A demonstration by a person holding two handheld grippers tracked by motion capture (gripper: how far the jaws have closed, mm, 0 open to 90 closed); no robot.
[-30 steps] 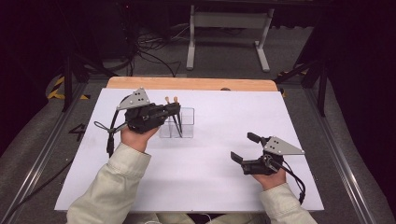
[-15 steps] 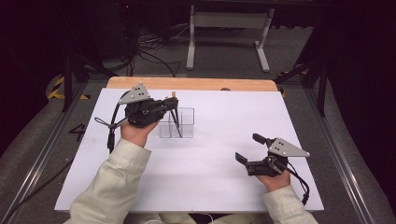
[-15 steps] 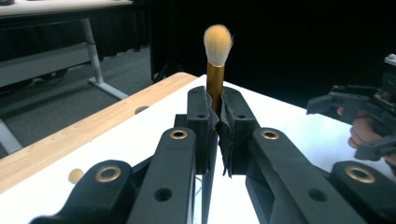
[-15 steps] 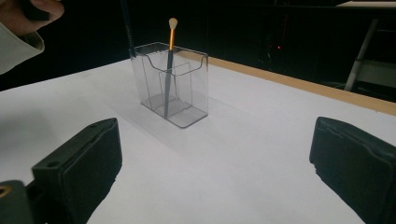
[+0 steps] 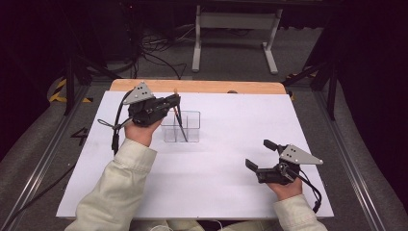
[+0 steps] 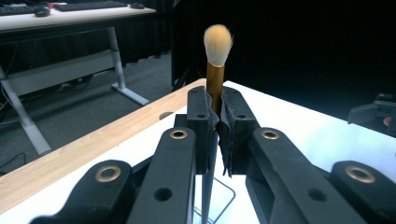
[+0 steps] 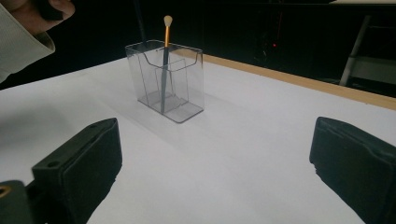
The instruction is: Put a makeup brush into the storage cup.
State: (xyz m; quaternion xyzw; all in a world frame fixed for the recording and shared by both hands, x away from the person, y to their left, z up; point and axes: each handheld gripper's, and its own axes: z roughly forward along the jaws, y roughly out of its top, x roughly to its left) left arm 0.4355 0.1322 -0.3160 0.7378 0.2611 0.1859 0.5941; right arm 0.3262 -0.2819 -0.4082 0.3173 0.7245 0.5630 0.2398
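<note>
From the high view I see my left gripper (image 5: 169, 103) at the far left of the white table (image 5: 226, 192), its jaws clamped on a makeup brush (image 5: 177, 113). In the left gripper view the brush (image 6: 215, 65) stands upright between the two black pads: a rounded tuft of pale cream bristles on top, a shiny copper-gold collar beneath it, then a thin dark handle running down below the jaws. The pads press on the collar just under the tuft.

The brush's lower end sits inside a clear plastic holder (image 5: 185, 126) on the table. In the right gripper view the holder (image 7: 164, 79) shows as a see-through box with inner dividers and a scooped front rim, and the brush (image 7: 166, 56) rises out of it, tuft well above the rim. Which compartment it stands in I cannot tell.

My right gripper (image 5: 262, 154) rests near the table's right front, well apart from the holder, its jaws spread wide with nothing between them
</note>
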